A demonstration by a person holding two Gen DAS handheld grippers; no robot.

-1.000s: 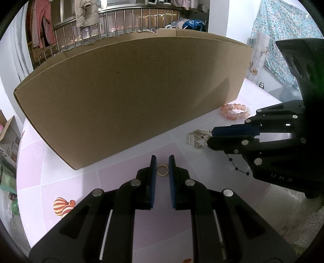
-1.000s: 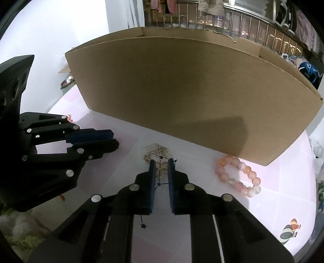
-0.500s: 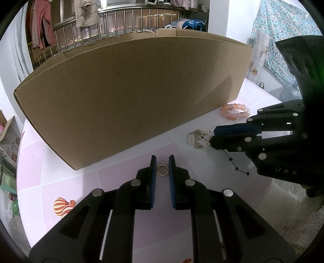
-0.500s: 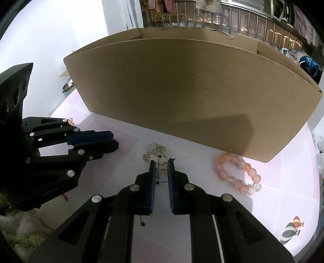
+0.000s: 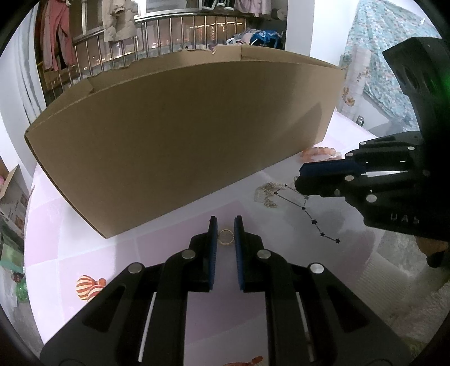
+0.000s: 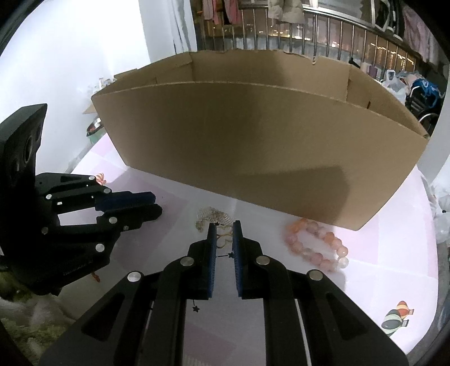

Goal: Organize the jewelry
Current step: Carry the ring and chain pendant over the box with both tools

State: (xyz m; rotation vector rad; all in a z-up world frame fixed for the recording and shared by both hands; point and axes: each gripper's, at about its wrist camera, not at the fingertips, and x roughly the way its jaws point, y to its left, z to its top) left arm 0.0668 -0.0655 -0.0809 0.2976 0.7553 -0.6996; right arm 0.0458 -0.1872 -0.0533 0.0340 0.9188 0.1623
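While my left gripper (image 5: 225, 226) is pinching the gold ring (image 5: 225, 236) and my right gripper (image 6: 224, 232) is nipping the star chain (image 6: 225, 254), I'm lifting slowly, avoiding snags.

I am in a home, at a table (image 5: 84, 253) under a pink cartoon-printed cloth (image 6: 399, 318). Far behind the cardboard box (image 5: 180, 135) runs a metal railing (image 5: 168, 36) hung with drying clothes (image 5: 115, 19), city lights showing through its bars. At far right hangs a floral fabric (image 5: 374, 56). At left, small boxes (image 5: 14, 194) sit low by the wall.
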